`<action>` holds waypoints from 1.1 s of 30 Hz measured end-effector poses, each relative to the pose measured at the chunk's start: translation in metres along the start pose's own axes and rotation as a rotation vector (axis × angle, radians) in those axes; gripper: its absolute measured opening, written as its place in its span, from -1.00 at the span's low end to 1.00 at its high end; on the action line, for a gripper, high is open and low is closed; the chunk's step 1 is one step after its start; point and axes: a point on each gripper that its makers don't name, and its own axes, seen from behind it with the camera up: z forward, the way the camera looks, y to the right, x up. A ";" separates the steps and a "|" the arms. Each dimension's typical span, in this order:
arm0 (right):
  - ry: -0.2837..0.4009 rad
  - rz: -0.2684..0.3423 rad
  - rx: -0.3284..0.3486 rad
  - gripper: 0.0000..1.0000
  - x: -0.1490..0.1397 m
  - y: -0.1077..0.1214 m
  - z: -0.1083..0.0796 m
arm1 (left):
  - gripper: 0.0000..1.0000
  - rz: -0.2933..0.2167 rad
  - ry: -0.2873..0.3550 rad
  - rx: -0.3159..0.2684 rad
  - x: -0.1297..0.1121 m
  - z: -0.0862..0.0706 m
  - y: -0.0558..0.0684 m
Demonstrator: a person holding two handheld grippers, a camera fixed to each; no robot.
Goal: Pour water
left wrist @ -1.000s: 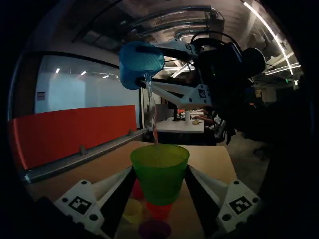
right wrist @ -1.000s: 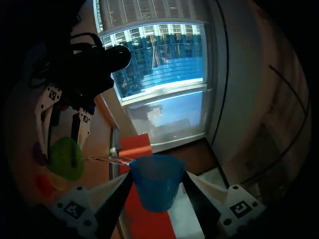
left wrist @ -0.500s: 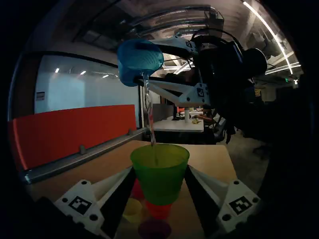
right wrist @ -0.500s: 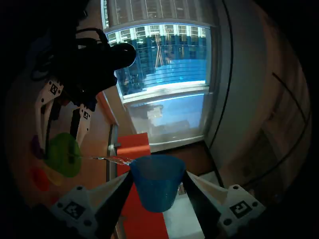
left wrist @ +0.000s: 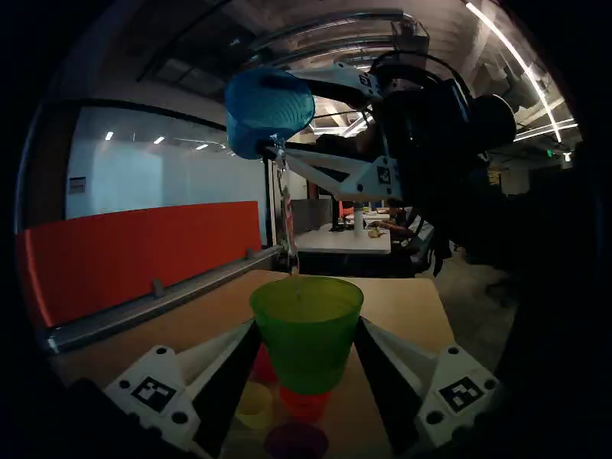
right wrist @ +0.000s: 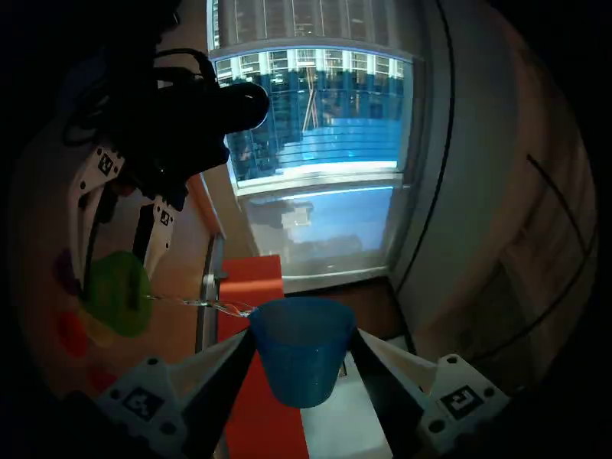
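Since one second ago the translucent blue plastic cup (left wrist: 269, 111), clamped in the right gripper (right wrist: 301, 336), sits slightly higher, its thin water stream (left wrist: 287, 222) falling into the translucent green plastic cup (left wrist: 307, 329) clamped in the left gripper (left wrist: 306, 327): pour under way, probably near its end; righting remains.

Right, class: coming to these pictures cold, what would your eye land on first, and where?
In the left gripper view, the blue cup, tipped high in the right gripper, sends a thin stream of water toward the green cup held by the left gripper at bottom centre. An orange-red panel runs along the left. In the right gripper view, a bright window glows above the blue cup.
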 end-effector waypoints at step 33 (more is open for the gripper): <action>0.005 -0.160 -0.003 0.78 0.015 0.006 0.004 | 0.65 -0.005 -0.001 0.003 -0.002 0.001 -0.003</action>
